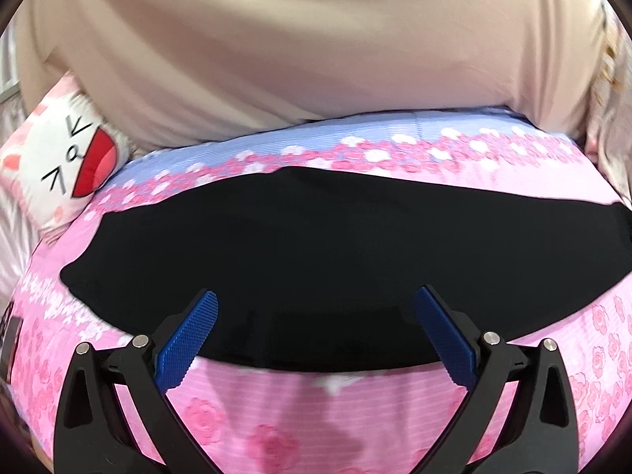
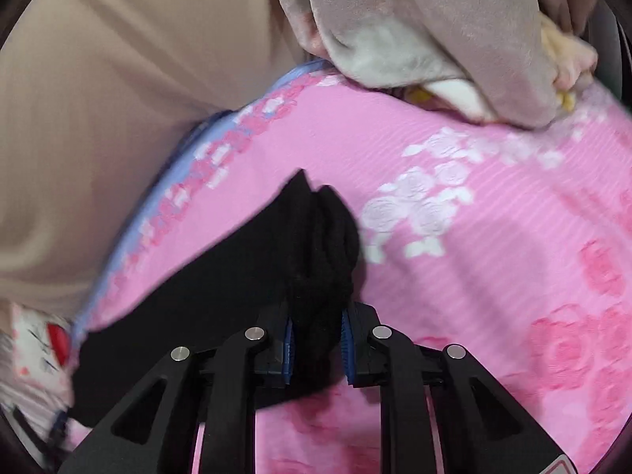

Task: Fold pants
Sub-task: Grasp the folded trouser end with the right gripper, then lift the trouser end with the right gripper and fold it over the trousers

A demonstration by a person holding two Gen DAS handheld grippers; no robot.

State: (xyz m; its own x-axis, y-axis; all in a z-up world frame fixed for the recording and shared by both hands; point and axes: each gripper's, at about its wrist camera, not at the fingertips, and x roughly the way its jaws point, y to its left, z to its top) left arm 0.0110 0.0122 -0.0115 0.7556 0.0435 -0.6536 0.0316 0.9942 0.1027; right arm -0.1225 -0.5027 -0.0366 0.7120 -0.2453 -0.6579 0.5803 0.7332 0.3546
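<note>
Pants [image 1: 316, 245]: one black pair, spread flat across the pink sheet [image 1: 276, 426]; in the right wrist view one end bunched and lifted off the sheet, the rest trailing down to the left.
Left gripper [image 1: 316, 308]: one, hovering over the near edge of the pants; jaws wide apart, nothing between them; two blue pads [image 1: 189, 339] showing, one per finger.
Right gripper [image 2: 316, 339]: one; jaws drawn close and clamped on the bunched black cloth, which fills the gap between the two blue pads and rises above them in a crumpled fold.
Sheet: one, pink with rose prints, darker pink and white clusters; lilac band [image 1: 245, 146] along the far edge.
Pillow [image 1: 75, 158]: one, white and pink, cartoon face with a red open mouth; at the far left corner of the bed, just beside the sheet's lilac band.
Beige cloth [image 1: 300, 39]: one large mass behind the bed, filling the top of both views; possibly a person's clothing, too blurred to be sure.
Blanket [image 2: 454, 39]: one grey plush heap at the far right of the bed, with bits of cream and yellow fabric showing at its edge.
</note>
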